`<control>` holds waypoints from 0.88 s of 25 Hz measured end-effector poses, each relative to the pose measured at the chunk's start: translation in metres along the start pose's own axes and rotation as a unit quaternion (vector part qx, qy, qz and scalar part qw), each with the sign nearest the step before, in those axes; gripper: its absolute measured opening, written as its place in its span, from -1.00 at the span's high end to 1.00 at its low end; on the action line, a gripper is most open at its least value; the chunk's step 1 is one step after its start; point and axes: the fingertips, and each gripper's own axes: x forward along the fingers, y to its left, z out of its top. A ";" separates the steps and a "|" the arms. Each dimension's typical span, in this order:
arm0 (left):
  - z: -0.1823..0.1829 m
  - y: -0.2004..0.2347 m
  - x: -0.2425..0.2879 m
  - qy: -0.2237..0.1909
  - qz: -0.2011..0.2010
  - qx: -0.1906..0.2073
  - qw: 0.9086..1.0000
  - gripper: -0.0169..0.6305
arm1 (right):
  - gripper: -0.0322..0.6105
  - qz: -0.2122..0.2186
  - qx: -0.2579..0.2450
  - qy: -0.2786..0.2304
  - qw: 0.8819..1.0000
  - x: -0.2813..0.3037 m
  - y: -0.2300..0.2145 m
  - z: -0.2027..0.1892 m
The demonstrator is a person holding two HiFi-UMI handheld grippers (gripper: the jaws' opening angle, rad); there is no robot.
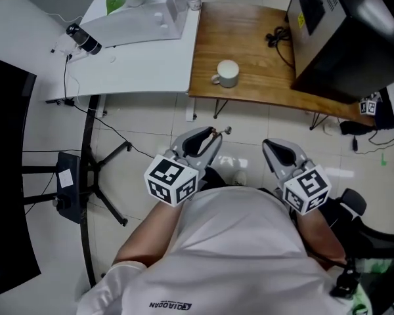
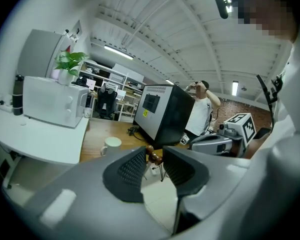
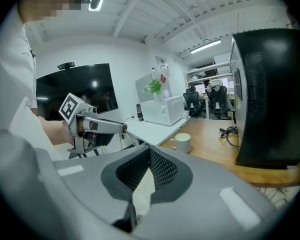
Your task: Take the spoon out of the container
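White mug (image 1: 227, 73) stands upright on the wooden table (image 1: 249, 38). Left gripper (image 1: 213, 136) is held over the floor on the person's side of the mug, well apart from it. Its jaws are closed on the spoon (image 1: 223, 130), whose slim end projects past the tips towards the mug. Right gripper (image 1: 270, 144) hangs just beside the left, equally clear of the mug, jaws together with nothing between them.
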 end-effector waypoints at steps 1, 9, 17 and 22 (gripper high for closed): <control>-0.002 -0.001 -0.003 0.002 -0.002 0.000 1.000 0.62 | 0.88 -0.002 0.002 0.000 1.000 -0.002 0.003 -0.001; -0.004 -0.002 -0.023 0.026 -0.023 0.020 0.999 0.62 | 0.88 -0.027 0.024 -0.005 0.999 0.007 0.018 0.011; -0.008 0.016 -0.040 0.036 -0.033 0.020 0.999 0.62 | 0.88 -0.052 0.021 -0.002 0.998 0.020 0.031 0.012; -0.007 0.024 -0.045 0.039 -0.038 0.023 0.998 0.62 | 0.88 -0.063 0.024 0.001 0.998 0.025 0.035 0.011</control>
